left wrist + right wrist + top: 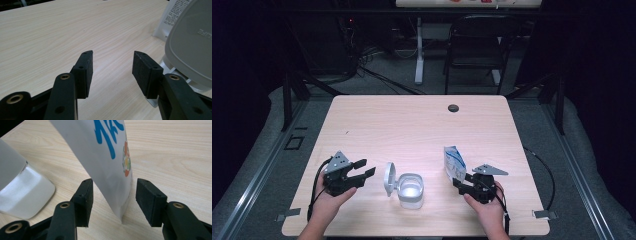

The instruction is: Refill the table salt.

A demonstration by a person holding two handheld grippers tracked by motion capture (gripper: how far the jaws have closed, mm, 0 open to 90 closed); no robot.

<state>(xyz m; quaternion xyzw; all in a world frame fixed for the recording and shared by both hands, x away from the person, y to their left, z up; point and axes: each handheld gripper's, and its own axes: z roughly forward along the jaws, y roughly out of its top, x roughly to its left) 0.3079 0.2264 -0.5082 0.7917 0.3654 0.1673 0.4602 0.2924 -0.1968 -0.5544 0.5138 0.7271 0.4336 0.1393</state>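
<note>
Pouch [110, 157] upright between spread right gripper [113, 195] fingers, ungripped; left gripper [112, 68] gaping, empty beside open-lidded container [410, 190]; next: pinch pouch

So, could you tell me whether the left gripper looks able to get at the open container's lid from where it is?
Probably yes: the left gripper, fingers open and empty, sits just beside the raised lid of the container, with bare table between them.

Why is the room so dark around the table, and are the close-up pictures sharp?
High view: light falls on the table, the surroundings stay dim. Left gripper view: pads sharp, the grey lid soft. Right gripper view: the pouch between the open claw is slightly blurred up close.
</note>
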